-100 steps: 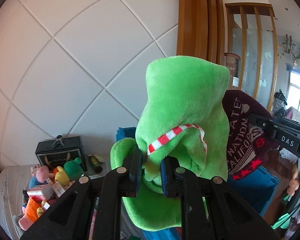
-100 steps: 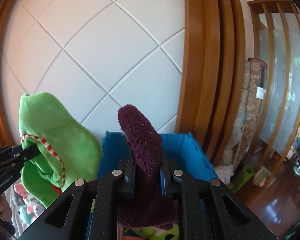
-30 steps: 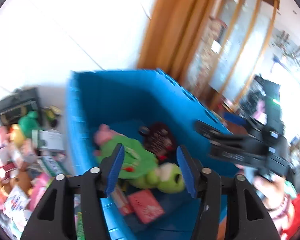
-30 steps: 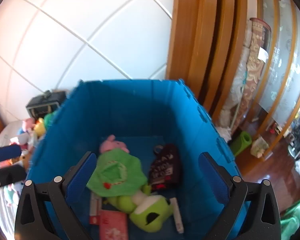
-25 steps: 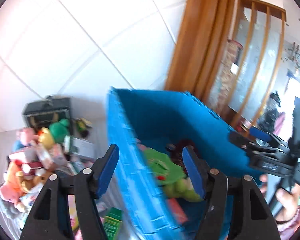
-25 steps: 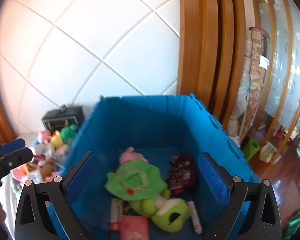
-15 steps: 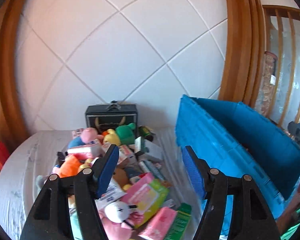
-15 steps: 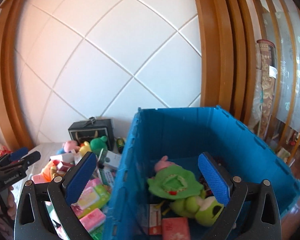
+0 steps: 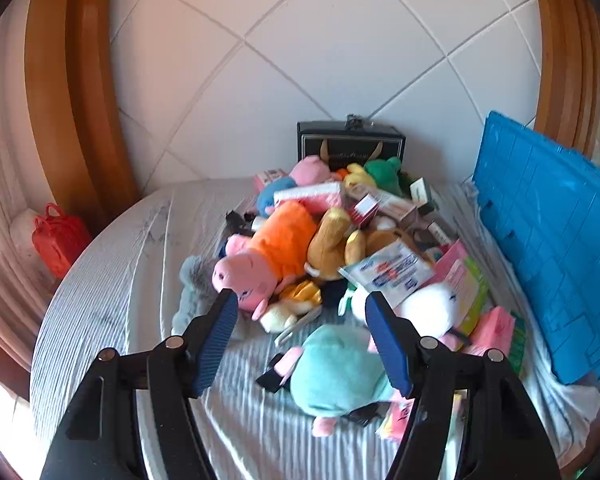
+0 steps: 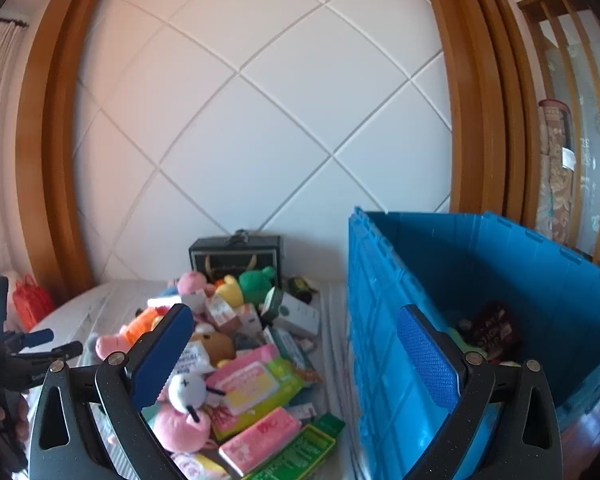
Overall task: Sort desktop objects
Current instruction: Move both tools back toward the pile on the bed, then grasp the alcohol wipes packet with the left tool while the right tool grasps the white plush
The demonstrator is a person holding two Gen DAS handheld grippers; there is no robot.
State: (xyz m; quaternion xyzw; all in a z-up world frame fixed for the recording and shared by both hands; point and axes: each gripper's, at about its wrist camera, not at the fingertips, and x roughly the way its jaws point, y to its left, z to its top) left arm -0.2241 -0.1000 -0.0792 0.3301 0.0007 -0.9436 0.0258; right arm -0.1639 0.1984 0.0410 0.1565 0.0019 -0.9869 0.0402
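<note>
A heap of plush toys and packets lies on the striped tabletop [image 9: 112,280]. A pink pig in an orange shirt [image 9: 268,256], a teal plush [image 9: 336,376], a white plush [image 9: 428,304] and a wipes packet [image 9: 392,272] lie nearest. My left gripper [image 9: 300,320] is open and empty, above the heap's near edge. My right gripper [image 10: 296,344] is open and empty, over the left wall of the blue crate [image 10: 384,320]. A dark red hat [image 10: 492,332] lies inside the crate. The left gripper also shows in the right wrist view [image 10: 56,342].
A black box [image 9: 350,140] stands against the white panelled wall behind the heap. A red bag [image 9: 58,238] sits at the table's left edge. The blue crate's outer wall [image 9: 548,232] stands right of the heap. Pink and green packets [image 10: 260,388] lie beside the crate.
Both grippers let go of the green plush and the dark red hat, which now lie in the crate. Both have swung left, the left one out over the heap.
</note>
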